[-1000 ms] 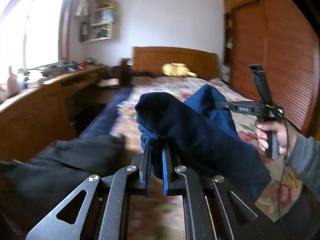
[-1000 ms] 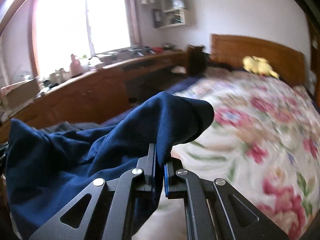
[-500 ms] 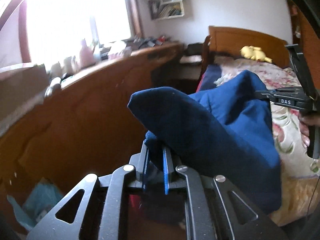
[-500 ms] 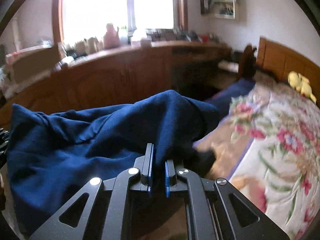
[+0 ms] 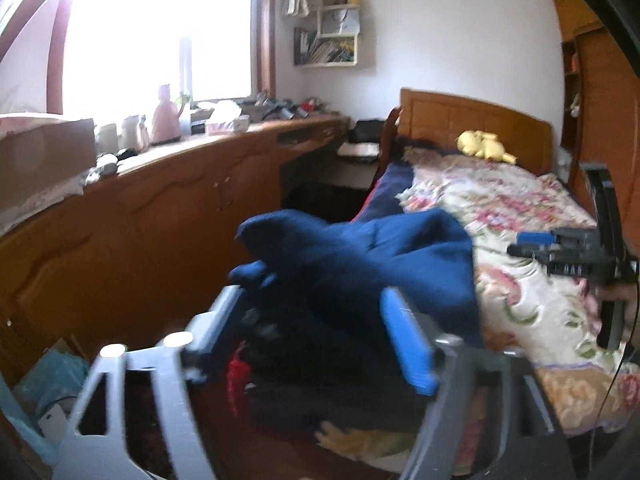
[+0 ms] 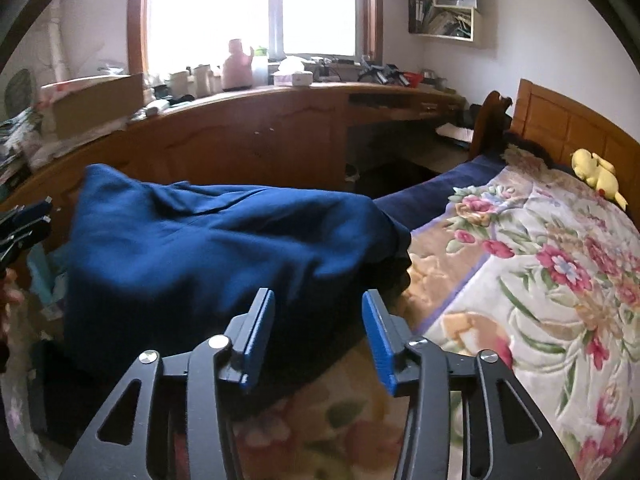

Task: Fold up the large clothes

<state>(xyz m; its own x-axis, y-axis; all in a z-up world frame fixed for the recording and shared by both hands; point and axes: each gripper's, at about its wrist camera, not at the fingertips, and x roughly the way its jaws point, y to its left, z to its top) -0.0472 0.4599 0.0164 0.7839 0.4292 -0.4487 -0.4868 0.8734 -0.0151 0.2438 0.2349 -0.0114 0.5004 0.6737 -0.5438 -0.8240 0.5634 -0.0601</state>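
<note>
Garment, navy: dropped in a heap at the bed edge, just released. My left gripper and right gripper are opening, pads off cloth. Fold placed; smoothing likely next.

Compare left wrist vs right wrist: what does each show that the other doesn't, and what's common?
Left wrist only: the whole right gripper from the side with the hand on its handle, a wooden wardrobe behind the bed, and a red item under the garment.

Right wrist only: the dark blue garment spread out in a broad heap at the bed's edge, a white pipe beside the window, and only the left gripper's tips.

Both: the garment released, both sets of jaws opening with no pads pressing cloth, the floral bedspread, yellow plush toy, wooden counter and wall shelf.
</note>
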